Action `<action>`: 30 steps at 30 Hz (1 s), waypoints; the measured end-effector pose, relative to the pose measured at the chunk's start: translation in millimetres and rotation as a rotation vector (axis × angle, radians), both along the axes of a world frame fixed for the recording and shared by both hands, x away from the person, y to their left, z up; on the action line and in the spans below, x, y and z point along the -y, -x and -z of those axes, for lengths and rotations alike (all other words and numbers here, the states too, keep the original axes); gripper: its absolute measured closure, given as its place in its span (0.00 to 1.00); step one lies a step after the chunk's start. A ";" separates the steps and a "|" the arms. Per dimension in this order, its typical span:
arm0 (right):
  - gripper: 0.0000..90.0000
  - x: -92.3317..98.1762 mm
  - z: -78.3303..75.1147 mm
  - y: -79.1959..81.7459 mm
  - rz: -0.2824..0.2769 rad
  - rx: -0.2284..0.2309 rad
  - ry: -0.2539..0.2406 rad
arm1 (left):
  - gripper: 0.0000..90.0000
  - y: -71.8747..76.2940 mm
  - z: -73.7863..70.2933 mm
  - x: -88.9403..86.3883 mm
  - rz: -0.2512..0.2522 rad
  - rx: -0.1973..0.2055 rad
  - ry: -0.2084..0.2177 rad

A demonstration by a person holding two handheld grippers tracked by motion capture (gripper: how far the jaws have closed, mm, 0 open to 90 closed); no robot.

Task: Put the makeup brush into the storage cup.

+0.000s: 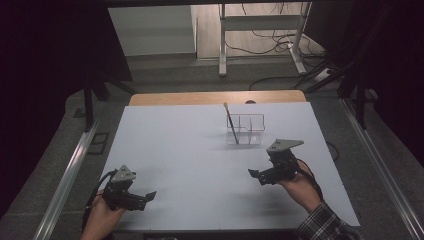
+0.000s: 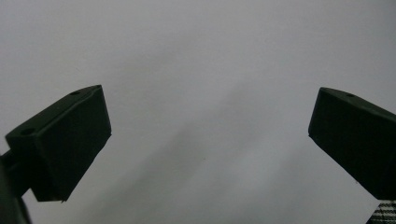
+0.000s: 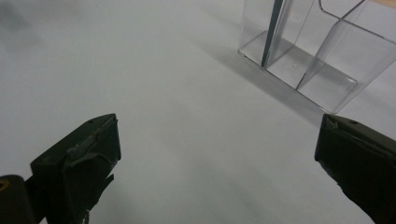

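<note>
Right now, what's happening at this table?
A person holds a gripper in each hand over a white table. The left gripper and right gripper are both open and empty. A clear divided organizer stands farther back, apart from both, with a brush leaning in its left compartment.

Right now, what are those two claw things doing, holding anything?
Left gripper: open, holding nothing.
Right gripper: open, holding nothing.

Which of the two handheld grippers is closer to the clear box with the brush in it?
The right gripper is closer: it sits just in front of the clear divided organizer holding the paintbrush. The left gripper is far off at the table's near-left corner.
</note>
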State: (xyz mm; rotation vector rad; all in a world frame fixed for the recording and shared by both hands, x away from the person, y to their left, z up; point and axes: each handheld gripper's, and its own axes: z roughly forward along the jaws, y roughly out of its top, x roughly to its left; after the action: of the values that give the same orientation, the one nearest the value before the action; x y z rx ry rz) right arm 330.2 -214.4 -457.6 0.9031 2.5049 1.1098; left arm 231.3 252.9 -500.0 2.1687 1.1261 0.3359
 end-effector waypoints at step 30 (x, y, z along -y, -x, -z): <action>0.00 18.6 4.0 15.0 0.028 -0.014 0.010 | 0.00 0.0 0.0 0.1 -0.001 0.001 -0.001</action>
State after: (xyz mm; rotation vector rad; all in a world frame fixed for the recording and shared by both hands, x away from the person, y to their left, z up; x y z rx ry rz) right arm 315.2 -233.0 -461.7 0.9430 2.4990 1.0849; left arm 231.3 252.9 -500.0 2.1688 1.1272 0.3381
